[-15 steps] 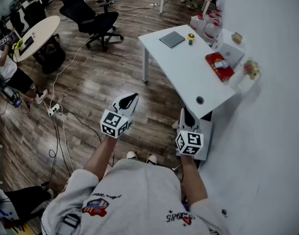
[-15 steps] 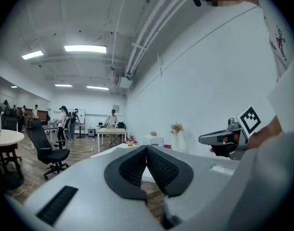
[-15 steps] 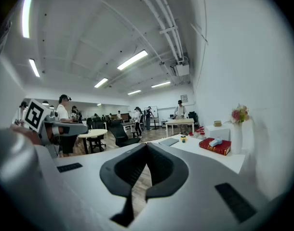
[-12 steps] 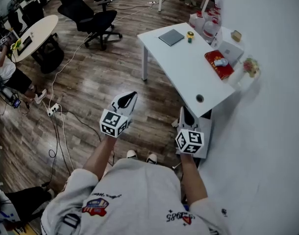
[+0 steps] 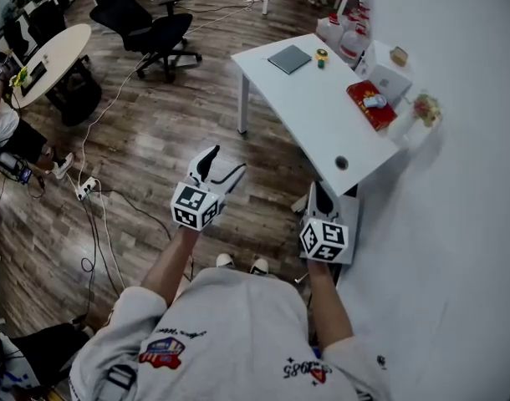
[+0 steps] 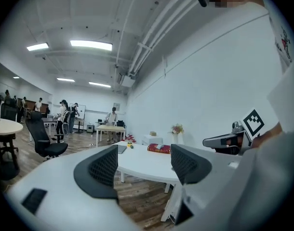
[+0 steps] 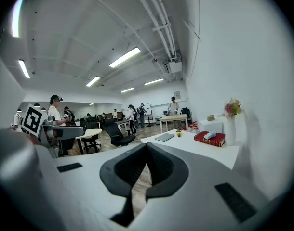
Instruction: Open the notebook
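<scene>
The left tongs [image 6: 144, 159] had opened; half a second before, the head view showed their tips drawn together in a point, and now the two jaws stood wide apart with only air and the distant room between them. They gripped nothing and were held roughly level over the wooden floor [image 5: 155, 149]; the hand itself had hardly shifted. The right tongs [image 7: 146, 154] were together, pads meeting along their length, empty and tipped a little downward; they looked the same as before, hanging near the surface's near end.

Outward from there, the white surface [image 5: 322, 119] ran away toward 12 o'clock in the head view; the notebook [image 5: 290, 58] lay flat at its far end, grey and apparently shut, at about 1 o'clock from the left tongs and 12 o'clock from the right, well apart from both. A small yellow thing [image 5: 323, 55] sat just beside it at 3 o'clock; a red book [image 5: 368, 105] lay nearer, along the wall side.

For the task, the change read as preparation only: the left tongs seemed readied to take the cover or an edge, but the notebook was untouched and the person still had to walk up before any opening could start.
</scene>
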`<state>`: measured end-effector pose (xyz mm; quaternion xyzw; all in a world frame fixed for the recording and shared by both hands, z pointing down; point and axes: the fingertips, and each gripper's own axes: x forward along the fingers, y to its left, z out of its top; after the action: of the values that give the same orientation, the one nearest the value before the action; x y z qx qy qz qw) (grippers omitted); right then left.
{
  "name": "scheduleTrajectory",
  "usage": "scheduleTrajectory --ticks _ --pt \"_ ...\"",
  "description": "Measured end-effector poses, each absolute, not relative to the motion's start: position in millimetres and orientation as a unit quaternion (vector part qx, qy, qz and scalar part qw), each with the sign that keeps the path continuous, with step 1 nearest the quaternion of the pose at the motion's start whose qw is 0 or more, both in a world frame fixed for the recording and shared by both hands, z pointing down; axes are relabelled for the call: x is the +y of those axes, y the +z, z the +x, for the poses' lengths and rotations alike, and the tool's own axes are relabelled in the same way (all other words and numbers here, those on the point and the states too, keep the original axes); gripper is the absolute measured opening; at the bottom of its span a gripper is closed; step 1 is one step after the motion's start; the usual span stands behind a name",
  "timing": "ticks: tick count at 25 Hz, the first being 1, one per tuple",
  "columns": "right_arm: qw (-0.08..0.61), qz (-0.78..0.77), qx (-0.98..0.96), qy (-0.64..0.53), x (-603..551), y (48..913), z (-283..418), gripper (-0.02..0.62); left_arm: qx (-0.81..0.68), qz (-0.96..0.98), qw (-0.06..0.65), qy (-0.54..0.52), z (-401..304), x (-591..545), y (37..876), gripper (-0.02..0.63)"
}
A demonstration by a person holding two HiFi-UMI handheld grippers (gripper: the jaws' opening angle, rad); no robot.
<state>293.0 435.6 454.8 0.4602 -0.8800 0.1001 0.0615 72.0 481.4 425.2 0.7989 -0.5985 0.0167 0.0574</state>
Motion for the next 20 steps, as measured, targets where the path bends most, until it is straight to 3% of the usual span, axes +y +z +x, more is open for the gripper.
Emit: scheduleTrajectory --ticks 20 --pt "0.069 0.475 -0.870 0.115 434.5 474.8 221.3 -0.012 -0.591 0.801 0.081 0.046 -8.0 486.6 453.8 0.325"
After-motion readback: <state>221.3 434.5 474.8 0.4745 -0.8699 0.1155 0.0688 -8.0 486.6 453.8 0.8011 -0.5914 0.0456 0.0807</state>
